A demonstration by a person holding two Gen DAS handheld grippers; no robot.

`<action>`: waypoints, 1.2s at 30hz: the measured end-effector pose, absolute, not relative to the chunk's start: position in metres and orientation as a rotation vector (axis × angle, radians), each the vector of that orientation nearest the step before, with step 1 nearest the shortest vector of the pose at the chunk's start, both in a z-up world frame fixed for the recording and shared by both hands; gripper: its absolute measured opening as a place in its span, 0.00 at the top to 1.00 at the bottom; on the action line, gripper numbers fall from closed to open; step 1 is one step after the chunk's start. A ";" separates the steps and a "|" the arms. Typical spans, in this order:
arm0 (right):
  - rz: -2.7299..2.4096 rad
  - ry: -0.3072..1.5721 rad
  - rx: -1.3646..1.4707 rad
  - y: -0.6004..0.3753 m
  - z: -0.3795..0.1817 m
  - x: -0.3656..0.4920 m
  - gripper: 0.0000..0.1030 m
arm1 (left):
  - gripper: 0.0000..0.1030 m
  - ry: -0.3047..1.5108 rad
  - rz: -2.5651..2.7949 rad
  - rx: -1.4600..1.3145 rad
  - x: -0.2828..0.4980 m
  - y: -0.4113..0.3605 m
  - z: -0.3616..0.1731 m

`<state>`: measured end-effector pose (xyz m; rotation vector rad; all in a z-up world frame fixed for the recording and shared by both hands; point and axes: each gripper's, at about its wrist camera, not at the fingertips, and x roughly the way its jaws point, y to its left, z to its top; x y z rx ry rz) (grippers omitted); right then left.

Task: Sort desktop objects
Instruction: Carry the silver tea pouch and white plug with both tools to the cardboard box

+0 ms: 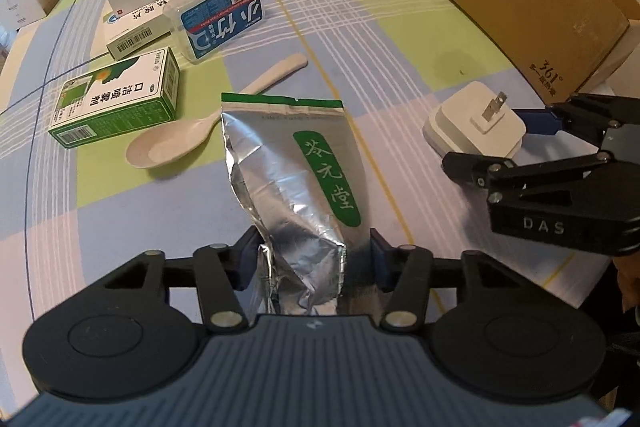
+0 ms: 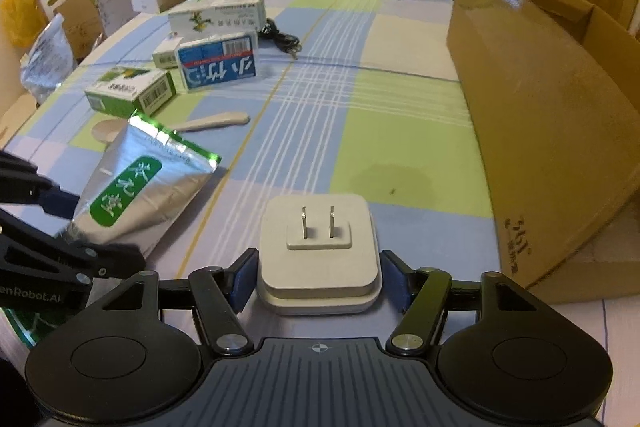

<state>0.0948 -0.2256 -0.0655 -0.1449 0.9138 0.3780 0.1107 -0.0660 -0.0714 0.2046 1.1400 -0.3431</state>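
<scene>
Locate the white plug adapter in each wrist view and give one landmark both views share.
Left wrist view: the white plug adapter lies at the right, prongs up, between the right gripper's jaws.
Right wrist view: it sits bottom centre, between that gripper's jaws.
Shared landmark: the silver foil pouch with a green label.

Bare cloth (image 2: 400, 147) between white adapter (image 2: 320, 247) and cardboard box (image 2: 540, 127).

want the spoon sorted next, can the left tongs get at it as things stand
Probably not yet: the left tongs are shut on the foil pouch. The spoon lies bare on the cloth just left of the pouch, nothing on top.
</scene>
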 end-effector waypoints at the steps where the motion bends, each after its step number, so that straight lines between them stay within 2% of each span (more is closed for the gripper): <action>1: 0.373 0.906 -0.141 -0.227 -0.062 0.093 0.40 | 0.55 1.140 -0.340 0.197 0.109 -0.065 -0.070; 8: 0.361 0.871 -0.088 -0.243 -0.028 0.076 0.40 | 0.55 1.125 -0.325 0.137 0.094 -0.065 -0.055; 20: 0.315 0.801 -0.074 -0.287 0.030 0.037 0.40 | 0.55 1.032 -0.340 0.067 0.058 -0.092 0.004; 36: 0.169 0.749 -0.010 -0.375 0.072 0.008 0.40 | 0.55 0.954 -0.449 0.059 0.035 -0.153 0.045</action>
